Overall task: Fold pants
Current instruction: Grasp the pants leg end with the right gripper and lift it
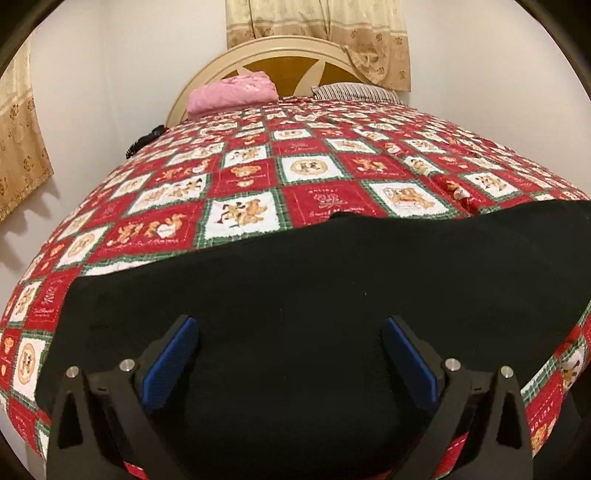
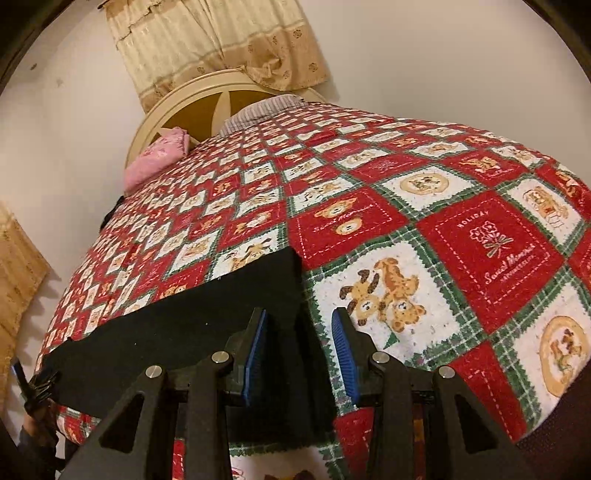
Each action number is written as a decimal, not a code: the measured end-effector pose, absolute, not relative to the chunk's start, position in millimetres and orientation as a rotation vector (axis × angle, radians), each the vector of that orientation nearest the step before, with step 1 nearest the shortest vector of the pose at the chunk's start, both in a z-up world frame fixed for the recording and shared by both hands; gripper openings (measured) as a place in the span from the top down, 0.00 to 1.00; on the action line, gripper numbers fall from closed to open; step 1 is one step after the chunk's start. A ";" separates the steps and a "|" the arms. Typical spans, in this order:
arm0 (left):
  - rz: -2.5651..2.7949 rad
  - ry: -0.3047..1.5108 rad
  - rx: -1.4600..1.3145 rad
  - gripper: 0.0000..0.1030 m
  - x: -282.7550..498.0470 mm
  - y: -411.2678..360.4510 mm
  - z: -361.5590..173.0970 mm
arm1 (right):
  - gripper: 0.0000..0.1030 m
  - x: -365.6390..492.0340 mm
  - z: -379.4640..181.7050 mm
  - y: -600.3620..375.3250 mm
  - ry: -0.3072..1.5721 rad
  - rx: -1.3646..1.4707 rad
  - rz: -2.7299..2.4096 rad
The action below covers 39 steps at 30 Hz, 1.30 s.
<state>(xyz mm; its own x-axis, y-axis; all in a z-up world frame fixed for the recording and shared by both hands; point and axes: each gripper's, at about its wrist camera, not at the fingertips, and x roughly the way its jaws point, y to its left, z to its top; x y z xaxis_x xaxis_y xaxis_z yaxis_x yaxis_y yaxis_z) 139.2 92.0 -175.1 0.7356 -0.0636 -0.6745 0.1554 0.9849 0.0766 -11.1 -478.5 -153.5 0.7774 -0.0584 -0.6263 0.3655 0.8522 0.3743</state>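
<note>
Pants: the black pants point(image 1: 295, 288) lie flat on the near part of the bed, spread from left to right as one wide dark strip. The far edge is almost straight, with a small bump near the middle.
Pants, right end: in the right wrist view the black cloth point(image 2: 207, 314) ends in a straight edge with a sharp far corner, and this edge runs just between the two fingers of the right gripper.
Left gripper: the left gripper point(image 1: 291, 354) hangs over the middle of the pants and points down to them at a slant. Its jaws are spread wide, and the blue pads point(image 1: 173, 354) hold nothing; only flat black cloth shows between them. I cannot tell if the tips touch the cloth.
Right gripper: the right gripper point(image 2: 299, 350) is at the right end of the pants. Its jaws stand partly apart and do not pinch anything. The left pad point(image 2: 255, 354) is over the black cloth, and the right pad is over the cover.
Bed cover: a quilt point(image 1: 258, 173) of red and white squares with bears and green borders covers the whole bed.
Far end of bed: a pink folded cloth point(image 1: 231, 92) lies at the far left, and a striped pillow point(image 1: 354, 90) at the far right, both before the round cream headboard point(image 1: 295, 48).
Wall: a beige curtain point(image 1: 317, 22) hangs behind the headboard.
</note>
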 end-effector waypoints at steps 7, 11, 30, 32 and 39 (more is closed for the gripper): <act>-0.136 0.746 0.110 0.00 140.5 94.2 -177.4 | 0.63 0.5 -154.0 -467.1 0.690 0.450 -0.235; -0.146 0.754 0.091 0.00 142.1 96.7 -178.3 | 0.65 10.4 -161.7 -468.9 0.712 0.439 -0.238; -0.207 0.722 0.023 0.00 138.1 105.1 -177.2 | 0.90 13.4 -55.7 -351.8 0.619 0.441 -0.132; -0.215 0.717 0.013 0.00 137.7 106.4 -176.9 | 0.90 22.8 -46.1 -328.6 0.621 0.421 -0.093; -0.243 0.691 -0.027 0.00 134.4 111.6 -175.6 | 0.90 63.0 -36.2 -248.5 0.657 0.346 0.063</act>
